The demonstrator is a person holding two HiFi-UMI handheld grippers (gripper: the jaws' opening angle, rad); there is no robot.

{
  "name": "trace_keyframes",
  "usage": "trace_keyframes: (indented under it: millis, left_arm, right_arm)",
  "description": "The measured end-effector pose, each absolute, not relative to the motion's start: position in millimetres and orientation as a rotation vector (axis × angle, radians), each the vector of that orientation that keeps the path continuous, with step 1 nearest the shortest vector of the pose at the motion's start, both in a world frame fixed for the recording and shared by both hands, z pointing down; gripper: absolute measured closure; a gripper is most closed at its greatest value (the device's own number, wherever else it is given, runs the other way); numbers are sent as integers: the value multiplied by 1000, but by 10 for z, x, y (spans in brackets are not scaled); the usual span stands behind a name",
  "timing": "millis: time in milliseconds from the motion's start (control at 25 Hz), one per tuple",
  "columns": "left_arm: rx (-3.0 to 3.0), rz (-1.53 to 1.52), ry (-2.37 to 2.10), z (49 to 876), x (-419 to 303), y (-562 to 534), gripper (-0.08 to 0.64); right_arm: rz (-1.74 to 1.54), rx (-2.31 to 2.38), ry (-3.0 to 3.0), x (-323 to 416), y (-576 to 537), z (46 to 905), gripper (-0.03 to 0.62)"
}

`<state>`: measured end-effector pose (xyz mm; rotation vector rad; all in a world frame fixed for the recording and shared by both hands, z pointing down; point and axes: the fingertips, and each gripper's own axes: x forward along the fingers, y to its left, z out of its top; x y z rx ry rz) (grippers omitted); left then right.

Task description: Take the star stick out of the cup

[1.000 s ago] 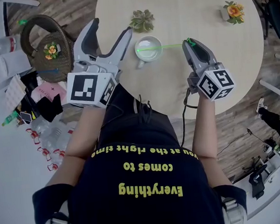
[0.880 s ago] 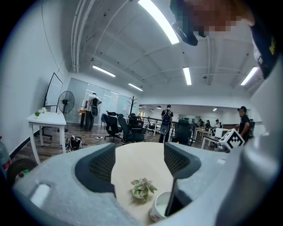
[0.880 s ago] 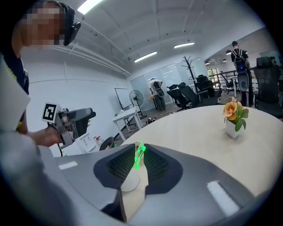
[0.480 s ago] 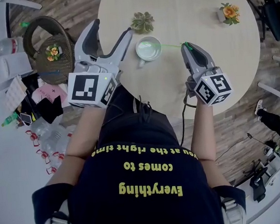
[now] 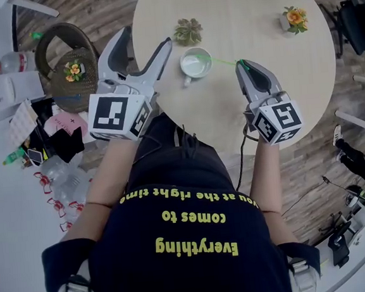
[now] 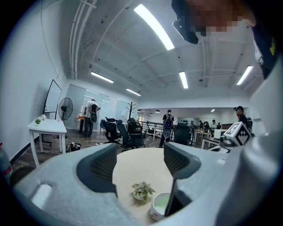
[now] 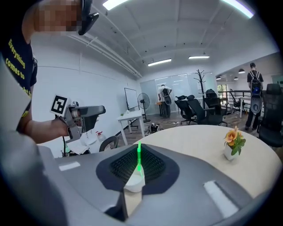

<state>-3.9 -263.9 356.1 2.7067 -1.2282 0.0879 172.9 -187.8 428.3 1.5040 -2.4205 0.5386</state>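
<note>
Now, right tongs [image 5: 241, 63] closing on star stick [image 5: 223, 61] beside cup [image 5: 195, 63], left tongs [image 5: 146, 36] wide.

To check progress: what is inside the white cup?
One end of the green stick is in the cup; the right gripper is closing on the other end. The cup's bottom is unclear.

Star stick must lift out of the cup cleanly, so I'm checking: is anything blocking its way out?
Nothing visible. The star stick runs from the cup to the right gripper, whose jaws are closing with its end between them. The succulent sits beyond the cup, off that line; the open left gripper is to the cup's left.
</note>
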Motion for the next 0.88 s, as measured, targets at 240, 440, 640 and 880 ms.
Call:
trace_keyframes:
  millis: [240,440,640,880]
  left_arm:
    - [2758,64,-1205,3408,-74,-2513,370]
    - [2793,-26,-1216,3187,-142,-2459,471]
    - [2818,-48,-1235,3046,-177,-2438,526]
    - [2834,-68,-1238,2927,-207,-2435,555]
  right_arm:
    - [451,1512,-2425,1659,-1765,3985,563]
    - [441,1543,-2467,1633,-1716,3759,563]
    - [406,1570,-2474,1631,-1684,3576,563]
    - [347,1589,-2478,1625,-1655,3365,563]
